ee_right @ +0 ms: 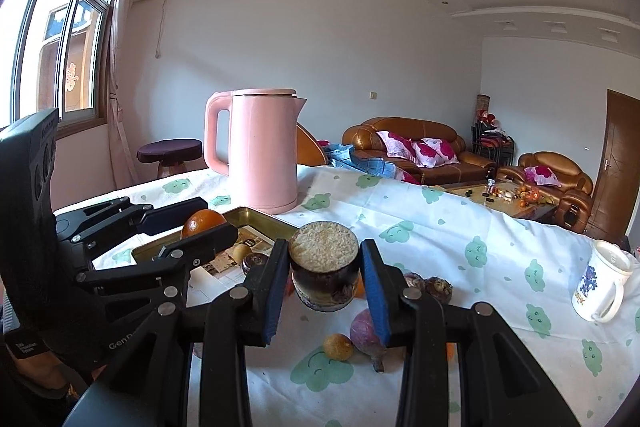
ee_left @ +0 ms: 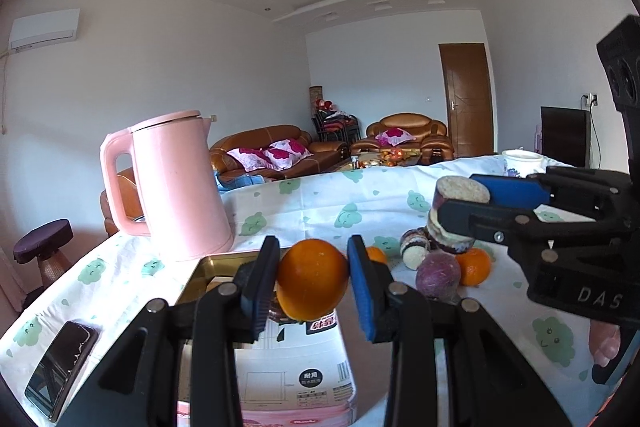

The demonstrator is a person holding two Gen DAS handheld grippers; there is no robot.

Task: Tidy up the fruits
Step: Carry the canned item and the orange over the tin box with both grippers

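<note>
Left gripper point(ee_left: 313, 285) clamps an orange point(ee_left: 312, 279) above the gold tray point(ee_left: 208, 269). Right gripper point(ee_right: 325, 277) clamps a cut sugarcane chunk point(ee_right: 324, 273) above loose fruit point(ee_right: 366, 327). Cloud-print tablecloth point(ee_right: 440, 227); pink kettle point(ee_right: 262, 151) behind tray; mug point(ee_right: 602, 281) near right edge. Sofas point(ee_right: 404, 147) beyond.

- The orange point(ee_left: 312, 279), squeezed between the left gripper's point(ee_left: 313, 285) blue pads, is looking smooth and shiny.
- The cut sugarcane piece point(ee_right: 324, 273) between the right gripper's point(ee_right: 325, 279) pads is showing a rough, grainy top and dark glossy skin.
- Both grippers are looking like matt black plastic.
- The tray point(ee_left: 208, 267) behind the left jaws is shining like gold metal.
- The tablecloth point(ee_right: 460, 239) beyond the jaws is looking like soft cloth.
</note>
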